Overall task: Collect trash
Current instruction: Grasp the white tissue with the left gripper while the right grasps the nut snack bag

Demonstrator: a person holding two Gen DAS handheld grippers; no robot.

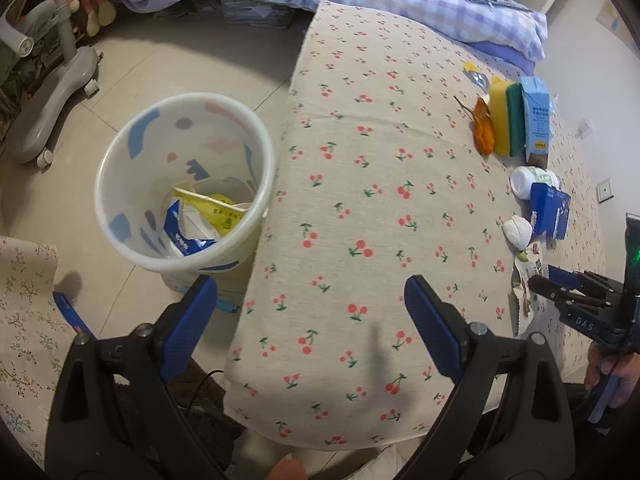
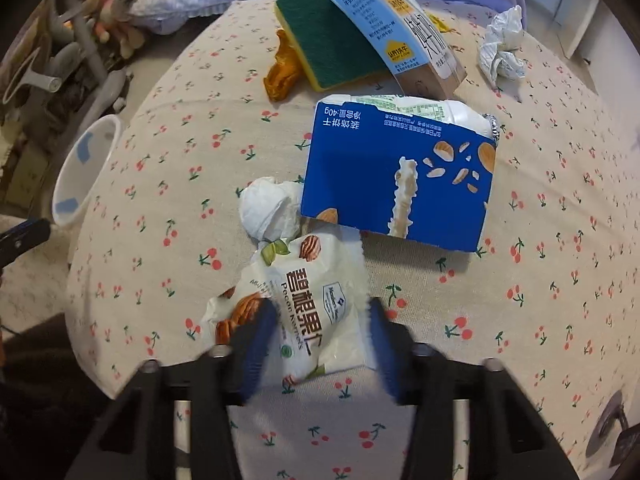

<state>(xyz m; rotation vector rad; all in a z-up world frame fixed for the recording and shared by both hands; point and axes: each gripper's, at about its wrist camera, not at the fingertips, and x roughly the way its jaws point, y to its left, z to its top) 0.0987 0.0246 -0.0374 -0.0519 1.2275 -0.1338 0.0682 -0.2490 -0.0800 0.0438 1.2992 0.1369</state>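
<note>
Reading "Pecan Kernels" under large Chinese characters, the white nut bag lies on the cherry-print cloth with a pad of the right gripper on each side of it. The blue pads look pressed against the bag's edges and are blurred, so the jaws stand narrow, clenched on the bag. No earlier view is given to compare.

Just beyond the bag sits a blue box marked "40g" with Chinese text and almond pictures. A wad of white tissue touches both the bag and the box. Farther back, a pale blue carton with Chinese print leans on a yellow-and-green sponge, with an orange wrapper beside it and a crumpled white paper to the right.

The left gripper hangs over the cloth's near edge, jaws wide apart, nothing between them. The letters "DAS" show on the right gripper in this view.

One white bin with blue and pink patches stands on the floor against the cloth's edge, holding torn blue and yellow packaging.

Count: two grippers, one bin, one nut bag, one blue box, one carton, one sponge.
</note>
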